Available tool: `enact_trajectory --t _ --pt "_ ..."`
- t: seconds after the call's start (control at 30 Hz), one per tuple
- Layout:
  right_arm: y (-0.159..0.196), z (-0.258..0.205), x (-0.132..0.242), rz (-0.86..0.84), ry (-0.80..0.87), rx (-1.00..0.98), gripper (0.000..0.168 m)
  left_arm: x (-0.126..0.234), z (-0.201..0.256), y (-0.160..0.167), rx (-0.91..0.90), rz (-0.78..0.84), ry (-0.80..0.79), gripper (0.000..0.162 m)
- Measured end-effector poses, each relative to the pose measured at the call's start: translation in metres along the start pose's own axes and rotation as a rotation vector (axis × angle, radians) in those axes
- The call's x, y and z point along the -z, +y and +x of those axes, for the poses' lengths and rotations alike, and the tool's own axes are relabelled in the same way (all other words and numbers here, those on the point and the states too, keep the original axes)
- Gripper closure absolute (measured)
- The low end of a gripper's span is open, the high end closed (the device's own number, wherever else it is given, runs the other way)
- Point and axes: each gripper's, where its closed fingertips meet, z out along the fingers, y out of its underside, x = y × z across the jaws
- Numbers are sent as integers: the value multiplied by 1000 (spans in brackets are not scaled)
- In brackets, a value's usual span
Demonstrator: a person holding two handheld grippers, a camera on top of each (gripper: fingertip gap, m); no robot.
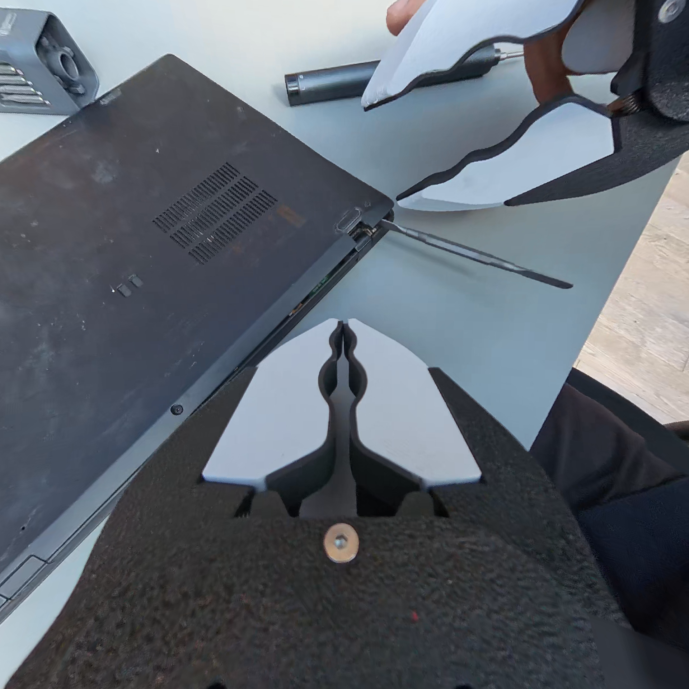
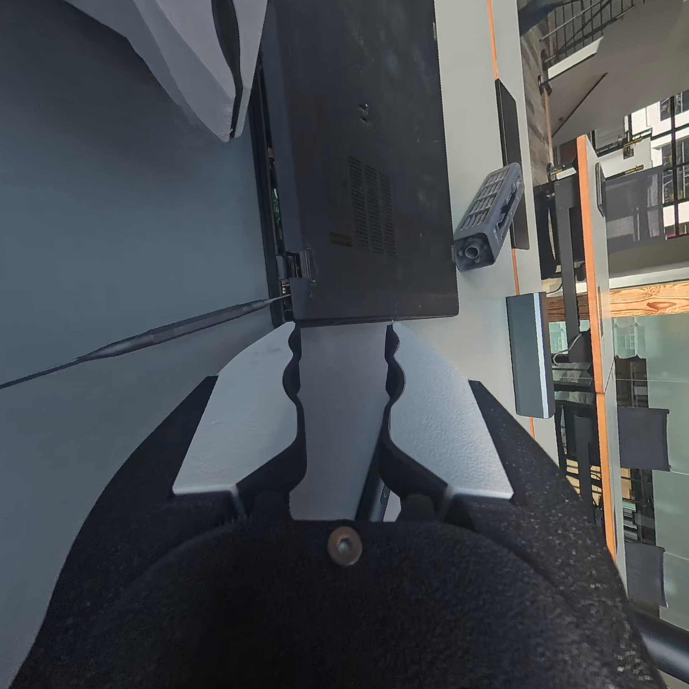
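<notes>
A black laptop lies upside down on the pale table. Its bottom cover is lifted along the near edge, and a bit of green board shows in the gap. A thin black pry tool is stuck into the hinge corner and rests there, held by neither gripper. My left gripper is shut and empty, its tips just beside the lifted edge. My right gripper is open and empty, its tips close to the laptop's short side near that corner. The pry tool lies to its left.
A black electric screwdriver lies on the table beyond the laptop. A grey bit case stands at the far left corner. The table's edge runs along the right, with wooden floor beyond. A person's dark clothing is at the right. Left tips to right tips: about 9 cm. It is some 9 cm from my right tips to the black electric screwdriver.
</notes>
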Motion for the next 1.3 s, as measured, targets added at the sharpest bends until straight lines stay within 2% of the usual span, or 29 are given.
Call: enact_trajectory --t 0.5,0.8,1.0,1.3 --pt "-2 -4 -3 96 51 47 128 -17 -4 -21 79 103 -188 162" --pt "-4 1 -5 235 18 83 127 -28 -3 -15 136 10 -217 162" --pt "-8 -1 -5 282 1 227 131 -34 2 -22 271 22 -218 162" --pt "-16 -9 5 331 44 385 130 -35 4 -23 342 32 -256 162"
